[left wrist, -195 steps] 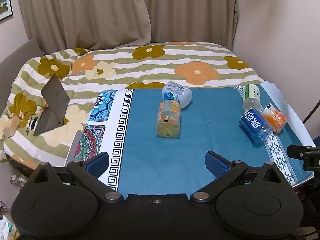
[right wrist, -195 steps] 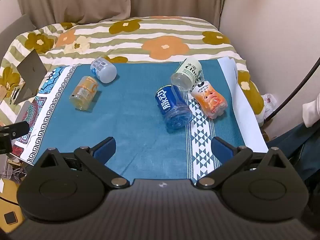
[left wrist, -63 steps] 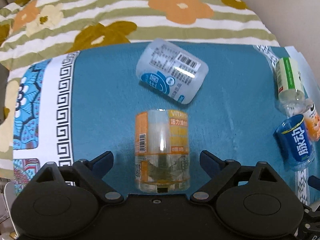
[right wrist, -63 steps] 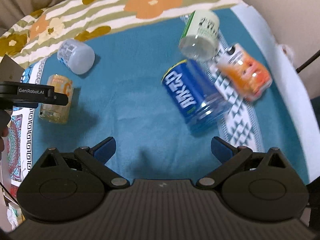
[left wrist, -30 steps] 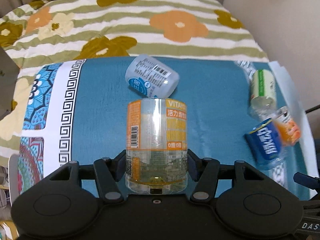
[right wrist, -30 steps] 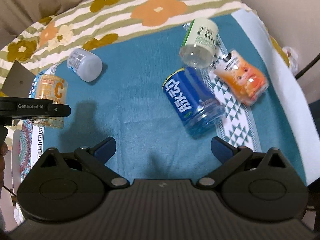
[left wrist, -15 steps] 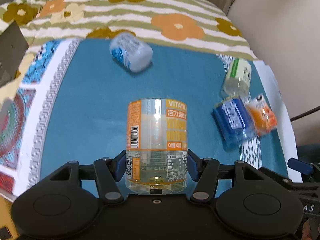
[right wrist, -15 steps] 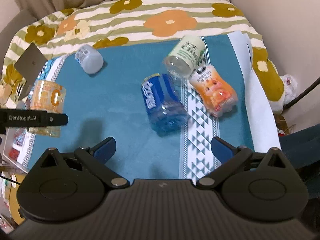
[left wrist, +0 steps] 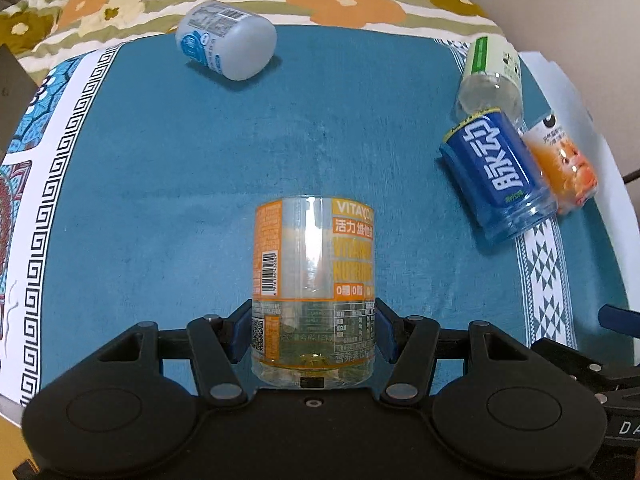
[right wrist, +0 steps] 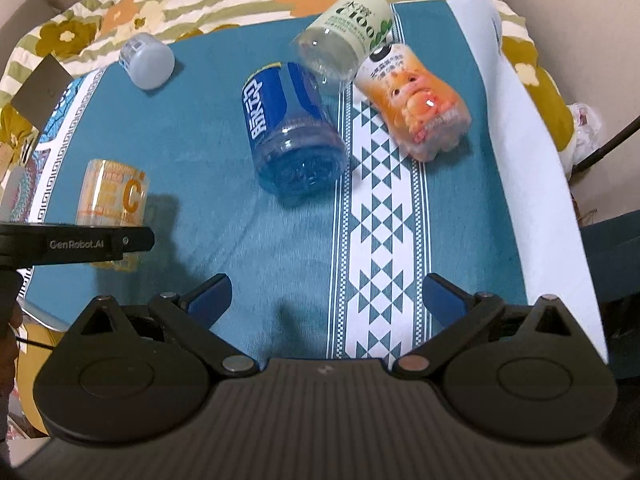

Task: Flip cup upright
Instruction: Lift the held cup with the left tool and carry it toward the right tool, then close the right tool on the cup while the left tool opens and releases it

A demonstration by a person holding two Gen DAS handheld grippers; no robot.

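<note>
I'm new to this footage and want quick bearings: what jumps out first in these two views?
The orange-labelled clear cup stands out, clamped in the left gripper over the teal cloth. To its right lie three cups packed together on their sides: a blue cup, a green-and-white cup and an orange cartoon cup. The right gripper hangs open and empty.

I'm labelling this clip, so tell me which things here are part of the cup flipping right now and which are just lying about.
In use:
- orange cup, gripped by the left gripper
- right gripper, open, holding nothing

Lying about, all on their sides:
- white cup
- blue cup
- green cup
- cartoon cup
</note>
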